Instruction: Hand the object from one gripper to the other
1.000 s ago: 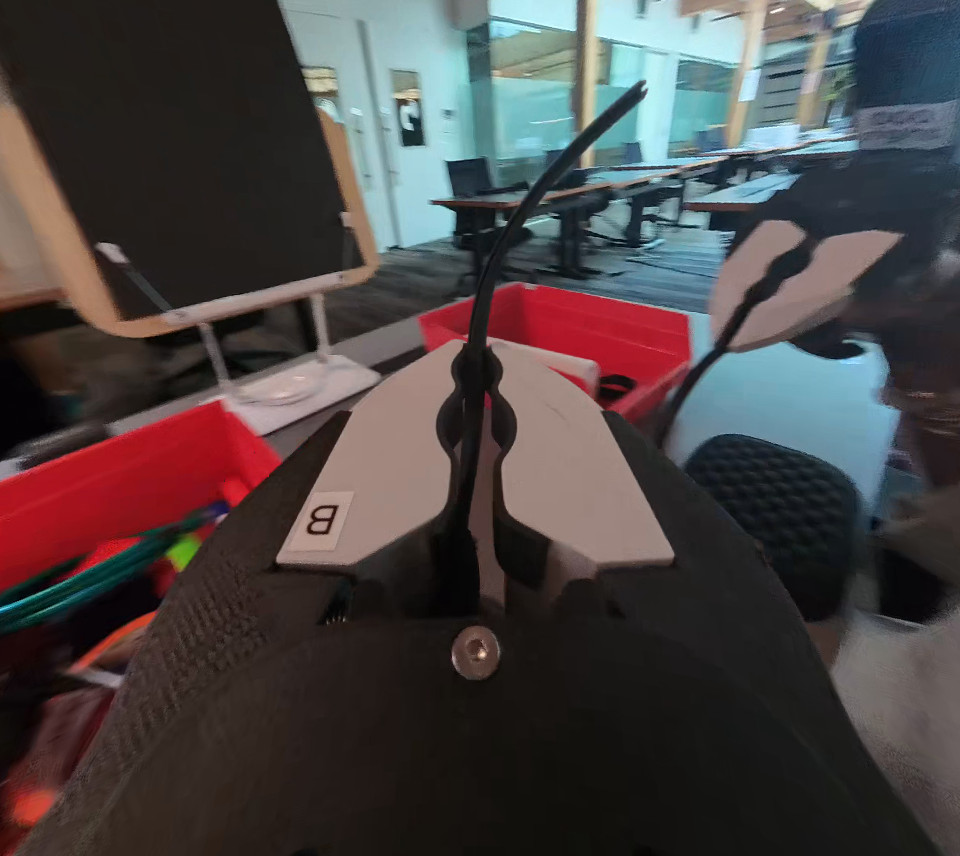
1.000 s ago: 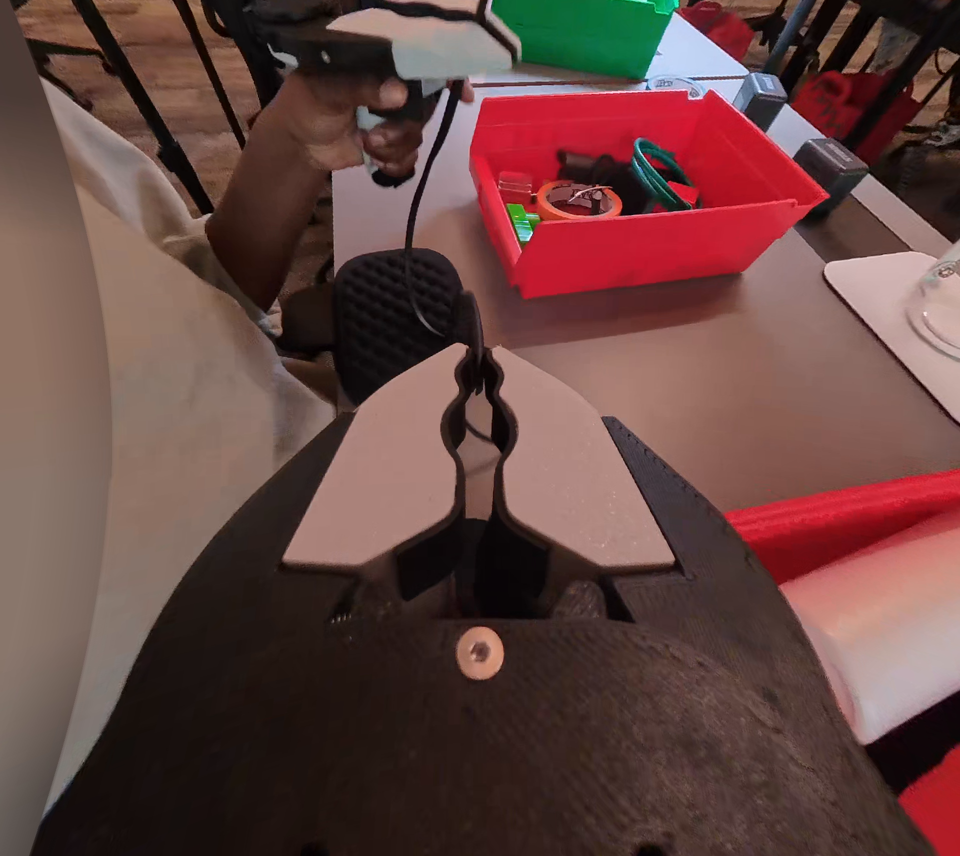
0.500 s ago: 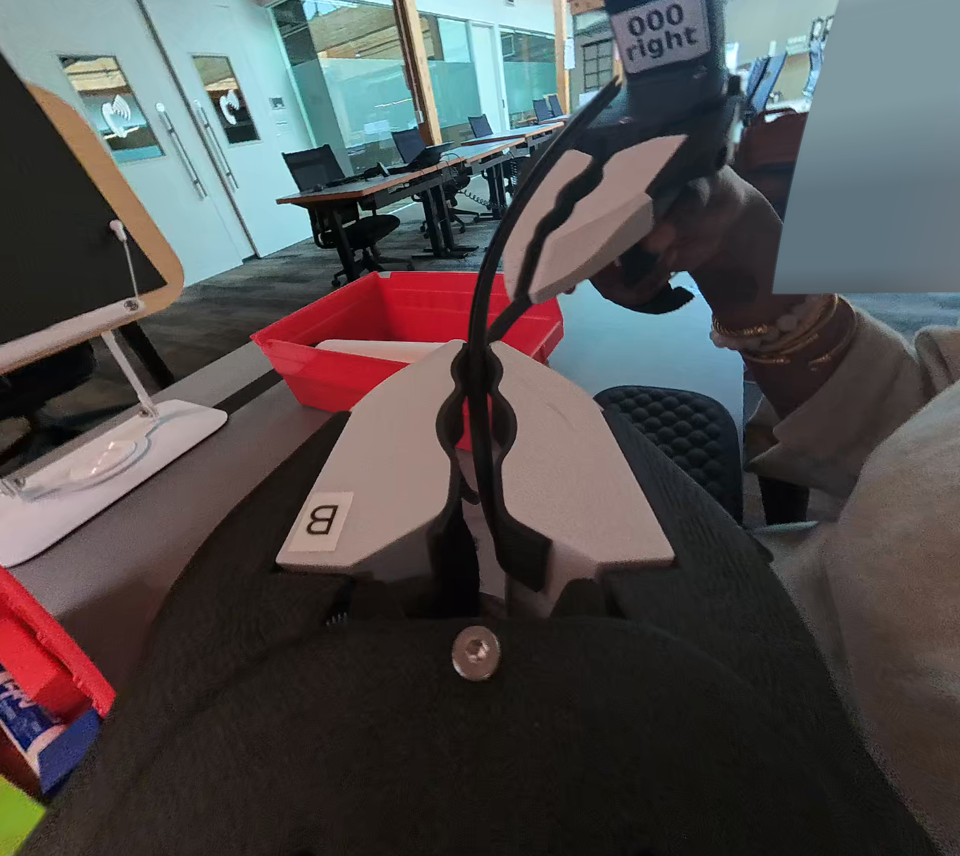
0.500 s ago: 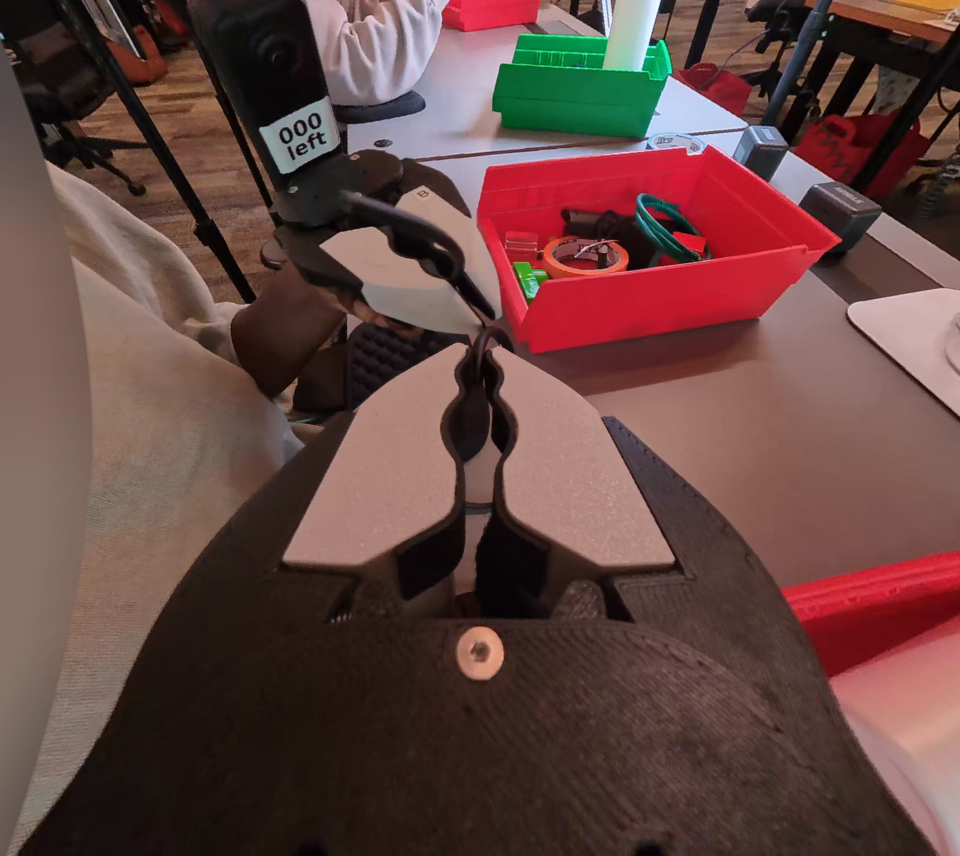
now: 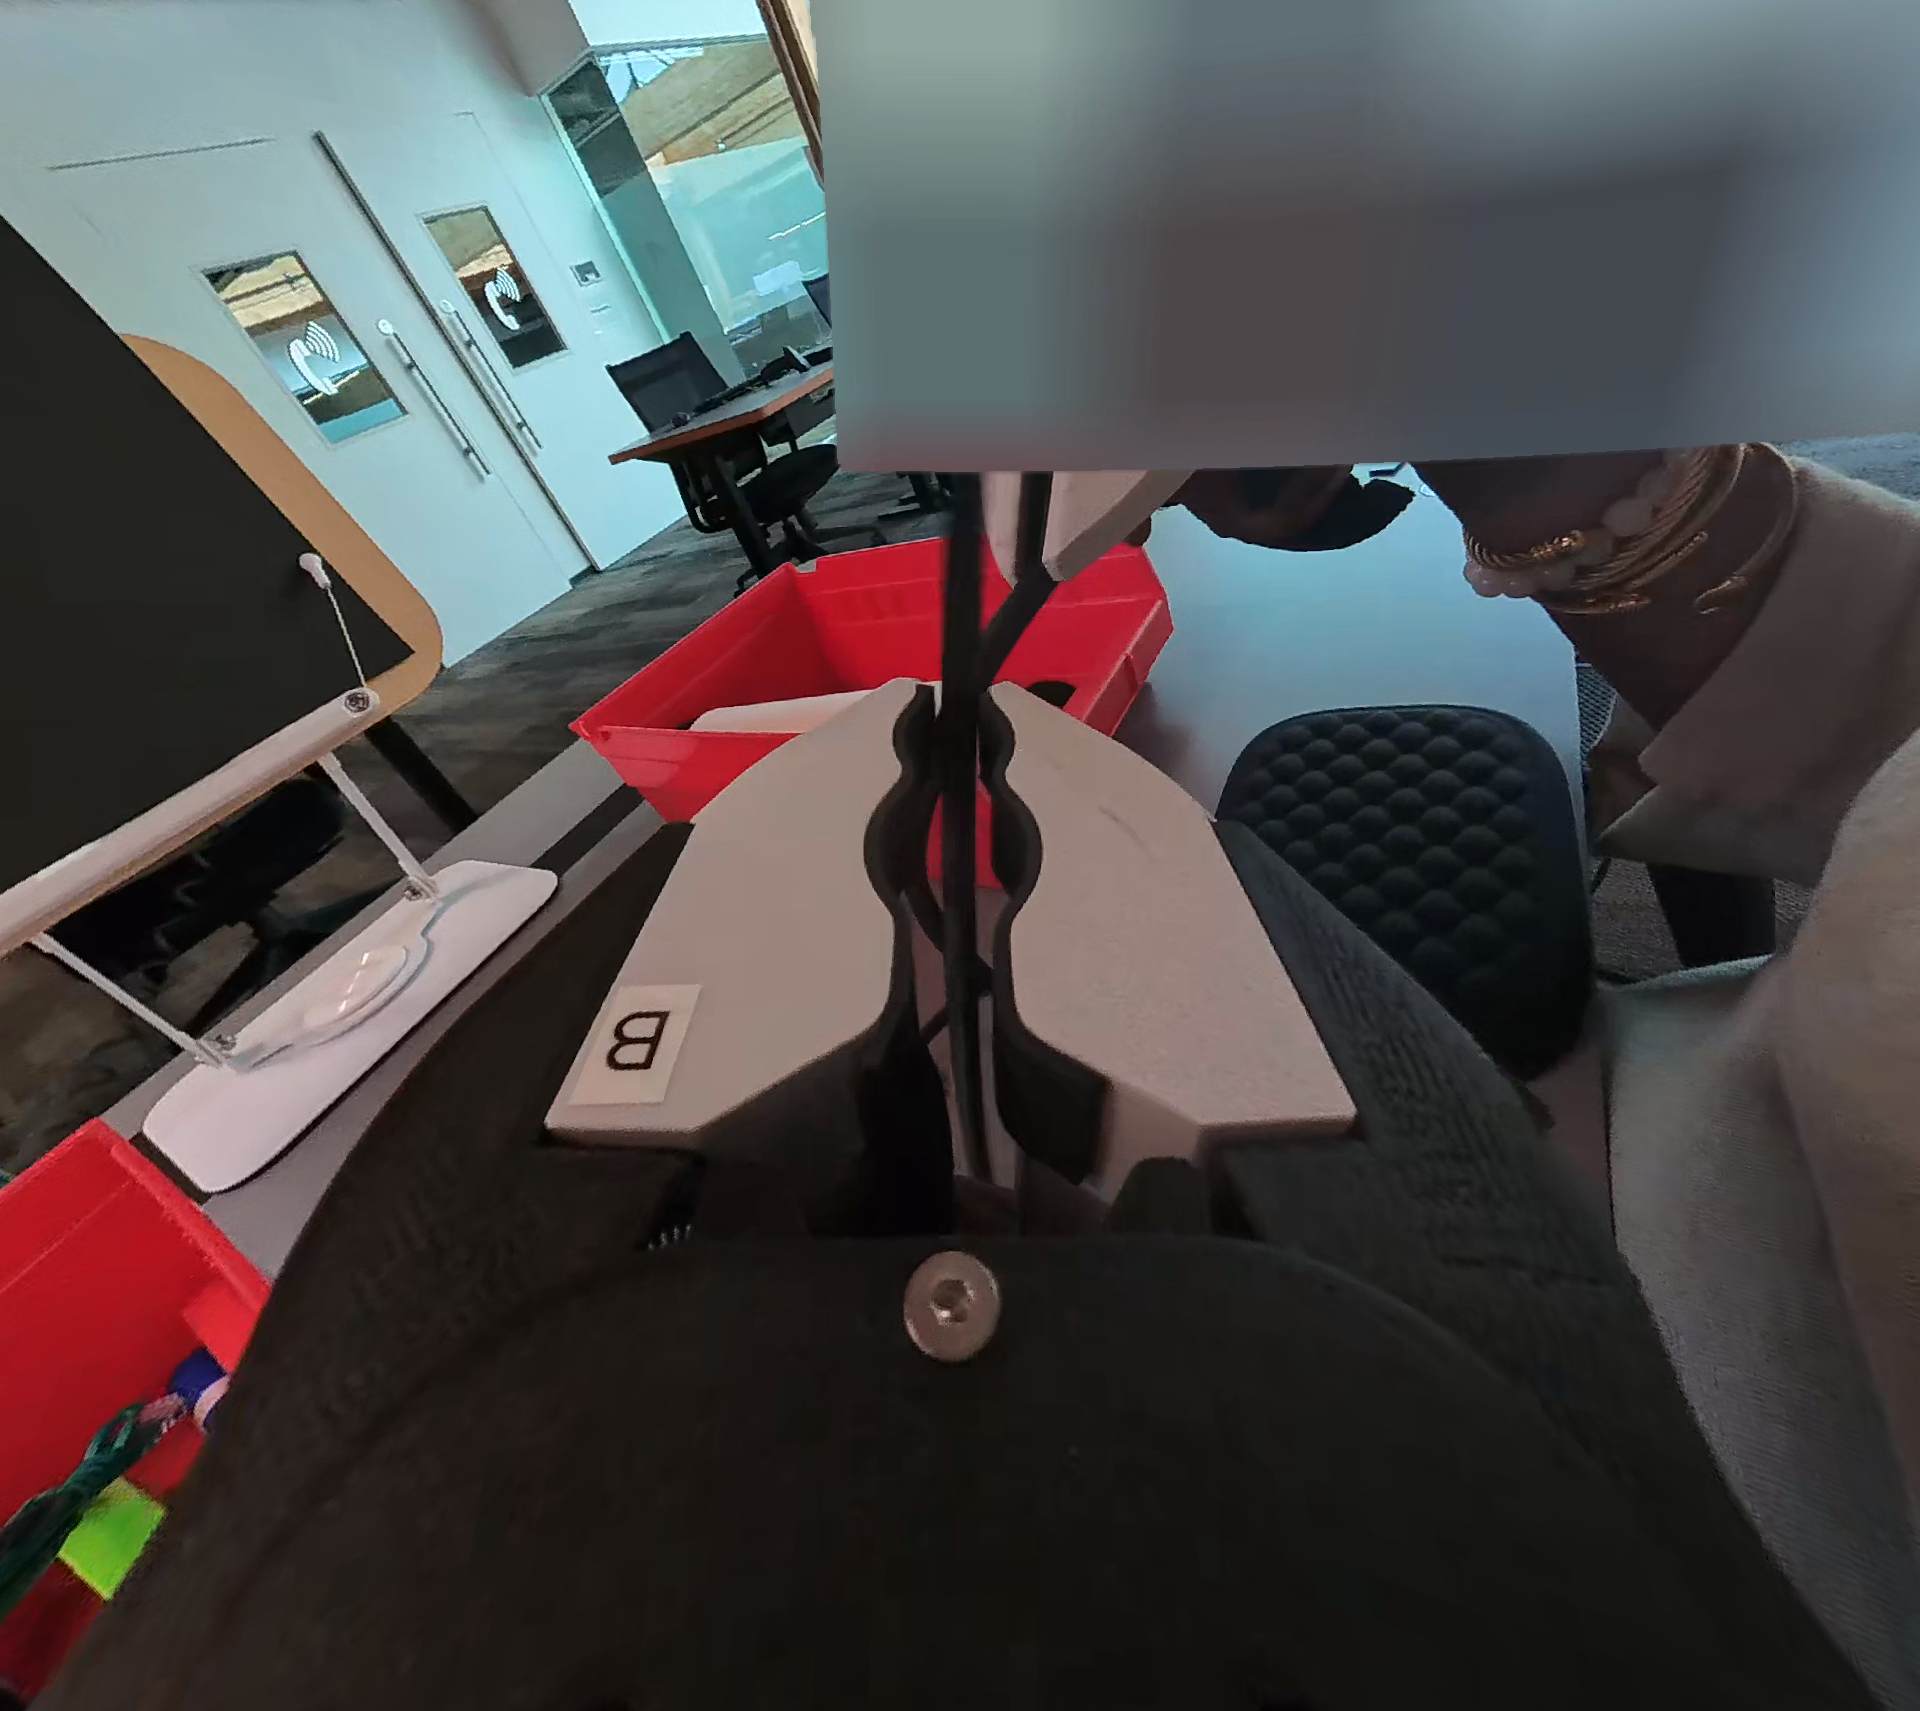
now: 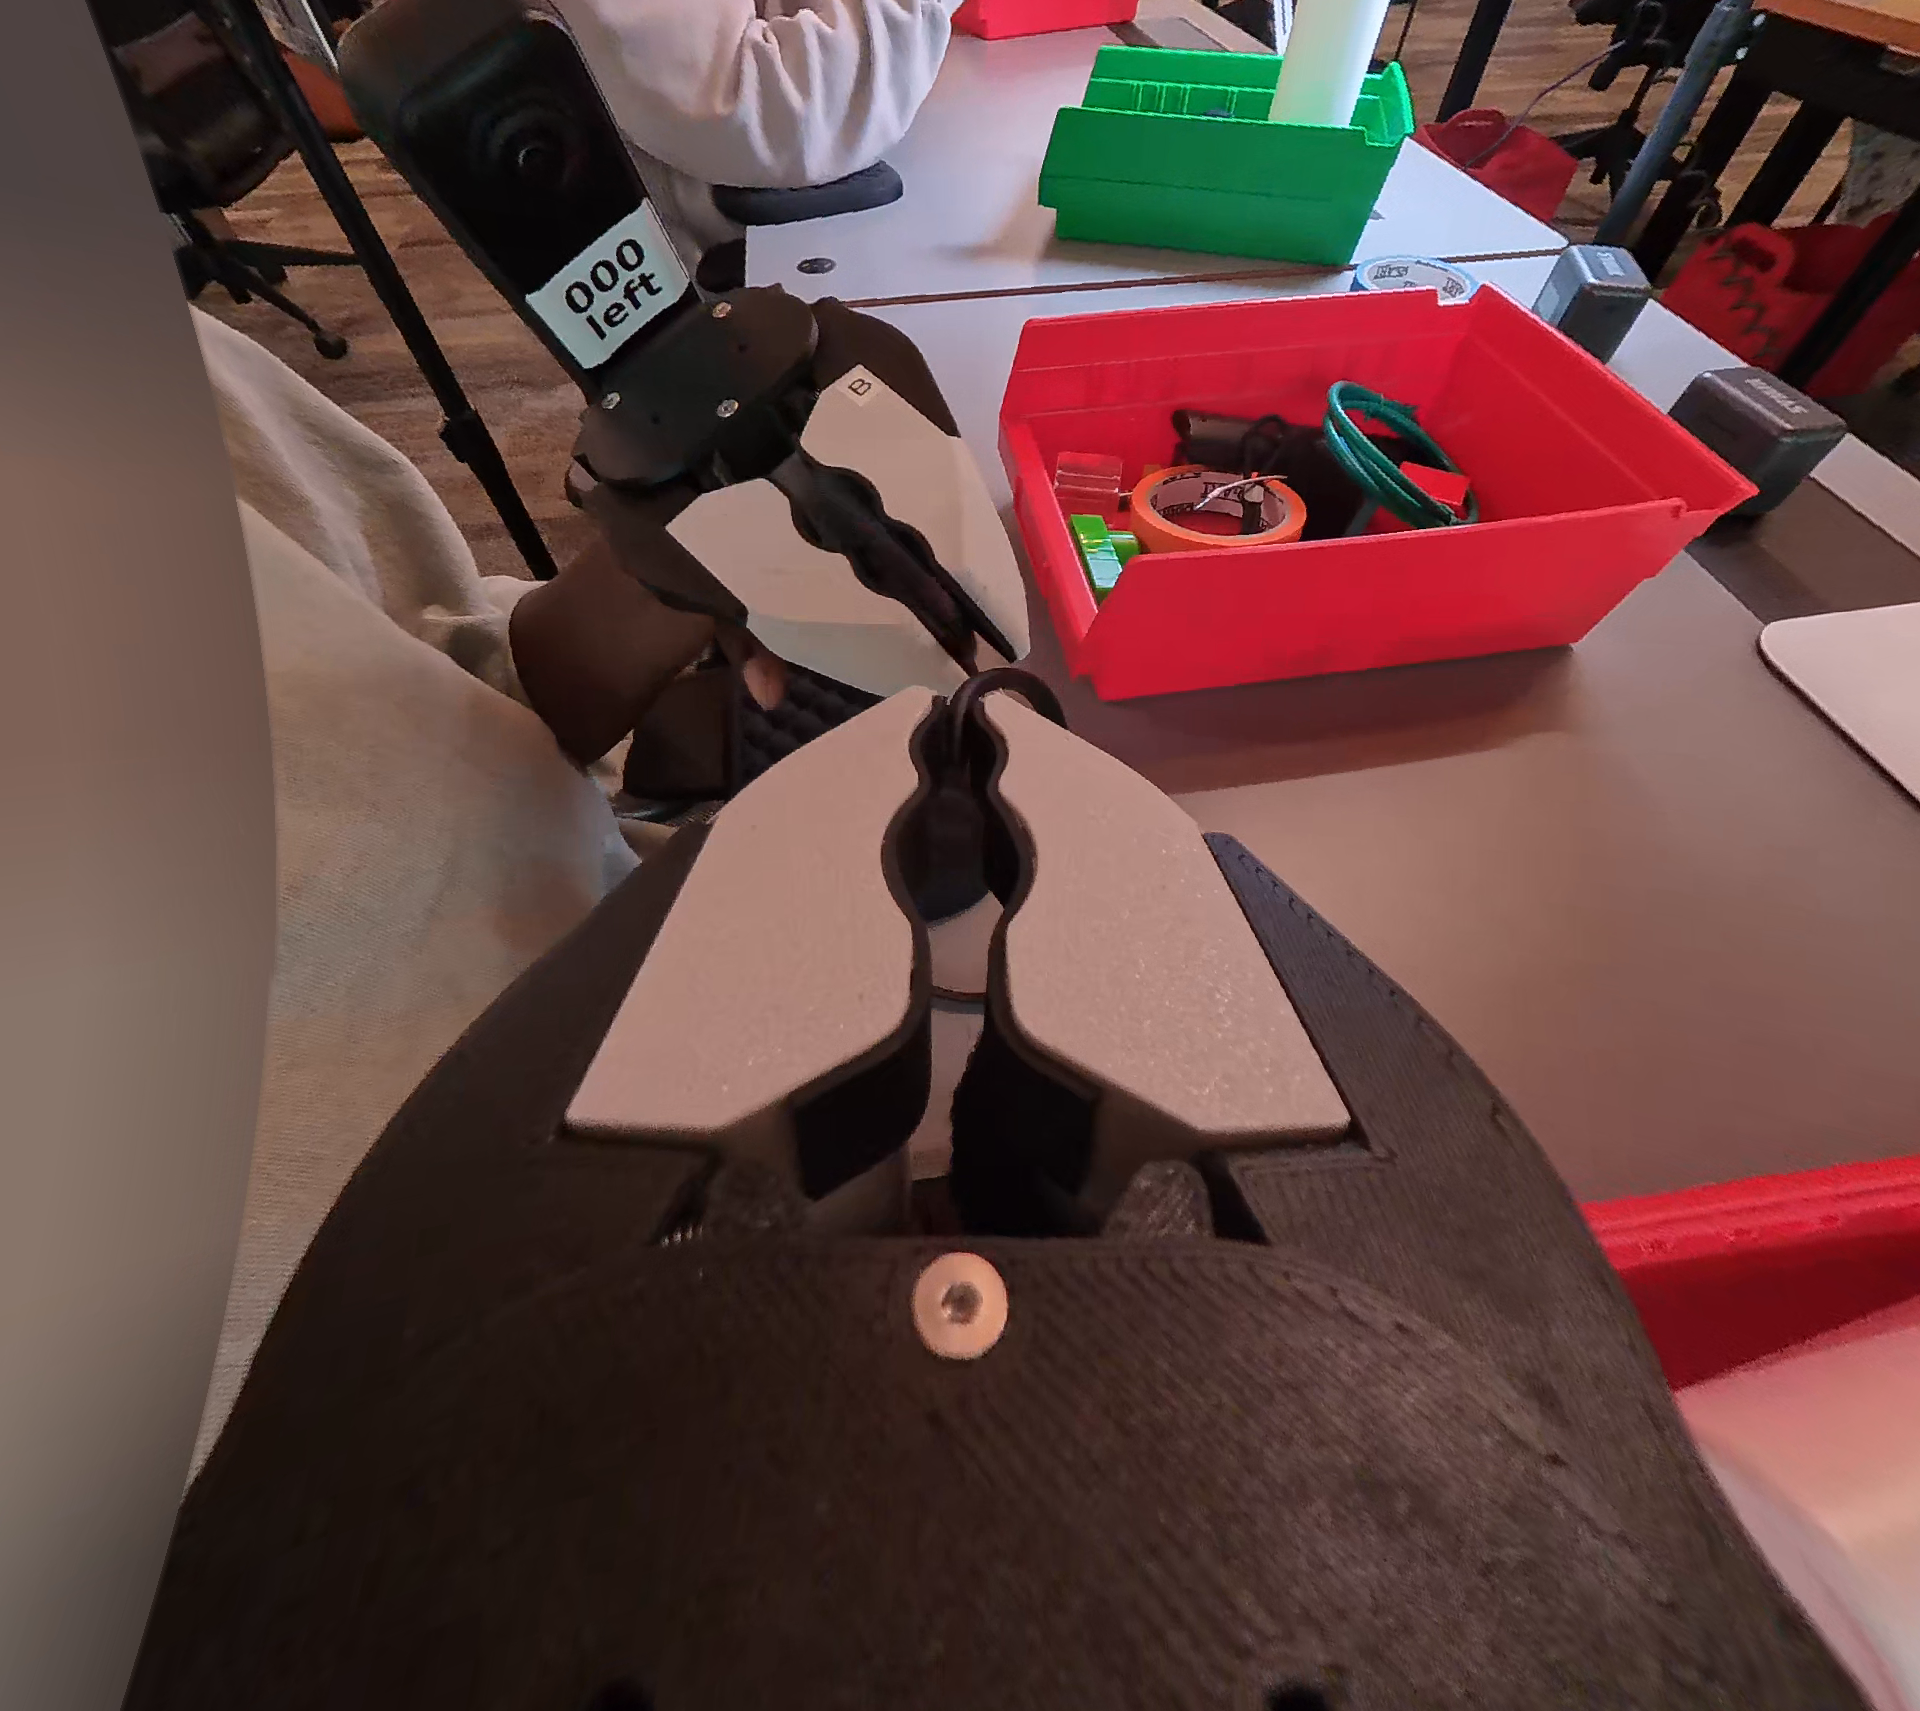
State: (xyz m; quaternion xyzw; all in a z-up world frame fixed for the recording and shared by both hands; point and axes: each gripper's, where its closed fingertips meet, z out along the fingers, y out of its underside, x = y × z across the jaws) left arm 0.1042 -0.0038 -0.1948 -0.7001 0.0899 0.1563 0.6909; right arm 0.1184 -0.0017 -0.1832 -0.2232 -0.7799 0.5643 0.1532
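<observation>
A thin black cable (image 5: 961, 622) runs up out of my left gripper (image 5: 958, 711), whose jaws are shut on it. It leads to my right gripper (image 5: 1029, 539) just above, which a blurred patch mostly hides. In the right wrist view my right gripper (image 6: 968, 711) is shut on the cable (image 6: 1003, 682), which shows as a small loop at its tips. My left gripper (image 6: 987, 648) points down at it, tip almost touching tip. Both grippers hold the cable at once, over the table's near edge.
A red bin (image 6: 1351, 622) with tape and a green cord sits on the brown table (image 6: 1455, 882). A green bin (image 6: 1195, 196) and a white bottle (image 6: 1335, 9) stand behind it. Another red bin (image 5: 831, 622) and a black panel on a white stand (image 5: 156, 622) are ahead of the left gripper. A black armrest (image 5: 1403, 851) is below. Less than 4 cm separates the two grippers' tips. The black armrest (image 5: 1403, 851) is about 25 cm from both grippers' fingertips.
The two grippers have come together until their tips nearly meet. The stretch of cable between them has shortened from a long hanging arc to a small loop. Both stay shut on it.
</observation>
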